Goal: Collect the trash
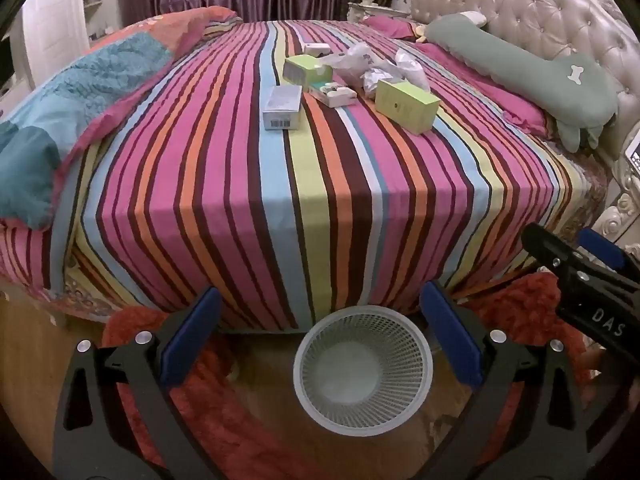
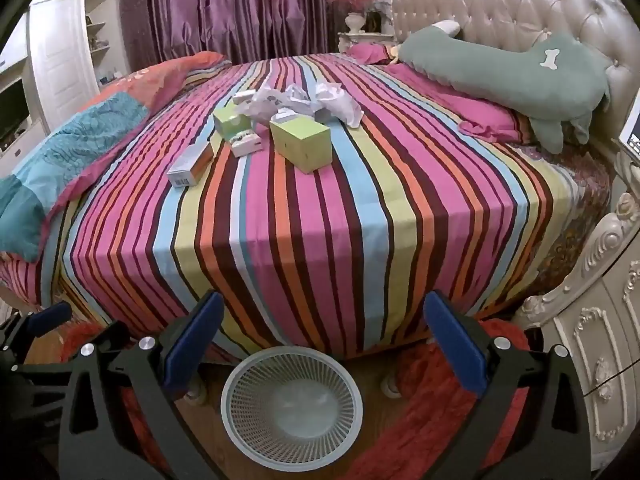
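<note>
Boxes (image 1: 407, 107) + wrappers (image 1: 360, 65) mid-bed, basket (image 1: 363, 372) on floor, both claws wide open, empty

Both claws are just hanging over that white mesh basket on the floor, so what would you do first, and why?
Probably reach the right gripper forward to the nearest yellow-green cardboard box on the striped bedspread. Both grippers, the left gripper too, are open and hold nothing, the white mesh wastebasket looks empty, and all the trash lies in a cluster further up the bed.

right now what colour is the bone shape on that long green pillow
White, on the green pillow by the headboard; the bone patch shows best in the right wrist view.
</note>
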The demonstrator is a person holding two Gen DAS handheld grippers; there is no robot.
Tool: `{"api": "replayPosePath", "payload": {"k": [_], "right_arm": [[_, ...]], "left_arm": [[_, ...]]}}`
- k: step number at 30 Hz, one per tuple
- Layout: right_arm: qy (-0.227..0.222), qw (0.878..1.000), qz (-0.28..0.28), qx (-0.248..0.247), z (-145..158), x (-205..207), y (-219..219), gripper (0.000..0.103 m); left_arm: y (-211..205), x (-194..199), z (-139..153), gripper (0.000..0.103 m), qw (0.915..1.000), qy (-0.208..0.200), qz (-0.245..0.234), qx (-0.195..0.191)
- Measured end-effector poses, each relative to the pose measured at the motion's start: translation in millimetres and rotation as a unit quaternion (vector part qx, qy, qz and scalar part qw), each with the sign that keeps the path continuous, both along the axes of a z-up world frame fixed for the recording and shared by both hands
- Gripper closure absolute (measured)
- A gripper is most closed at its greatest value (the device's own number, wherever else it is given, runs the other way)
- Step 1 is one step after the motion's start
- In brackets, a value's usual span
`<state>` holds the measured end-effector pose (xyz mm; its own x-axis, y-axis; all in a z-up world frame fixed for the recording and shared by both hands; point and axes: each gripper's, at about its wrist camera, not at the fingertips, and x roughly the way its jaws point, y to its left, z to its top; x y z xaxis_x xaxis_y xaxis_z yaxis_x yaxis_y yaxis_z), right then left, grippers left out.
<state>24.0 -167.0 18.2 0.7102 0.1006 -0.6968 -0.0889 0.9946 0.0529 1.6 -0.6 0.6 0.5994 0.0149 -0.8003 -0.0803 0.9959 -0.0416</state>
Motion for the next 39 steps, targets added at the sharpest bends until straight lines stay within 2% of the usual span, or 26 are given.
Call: {"api": "replayPosePath", "payload": {"k": [4,11,17,20,23,39], "right_arm": [[0.003,1.000,-0.001,-0.004,-2.6,-2.9,-0.7,0.007],[-0.007,1.000,-0.004,0.002,12.6,-4.2,-1.0,0.007],[-0.020,1.000,-0.004,0.016,10.7,-7.6,-6.0,0.007],[-0.022,1.000,-0.003,0.015,10.4,-6.7,-4.2,0.007],[-0.021,1.000,-0.003,0.015,11.2,-7.2,-3.5,0.007],[-0.038,0.999,0.001,0.001,24.3,-11.9,-3.4,0.007]], "left_arm": [[-5.8,1.5,6.8,0.006,0.9998,-0.007,0.005,0.016],[1.1,-6.2,8.8,0.006,0.9997,-0.023,0.006,0.011],[1.2,-6.0,10.4,0.006,0.9995,-0.028,0.009,0.011],[2.8,-6.5,11.5,0.006,0.9995,-0.032,0.006,-0.002],[4.3,-6.8,14.1,0.006,0.9994,-0.033,0.009,-0.009],[-10.4,-6.0,18.8,0.006,0.9996,-0.027,-0.011,0.004]]}}
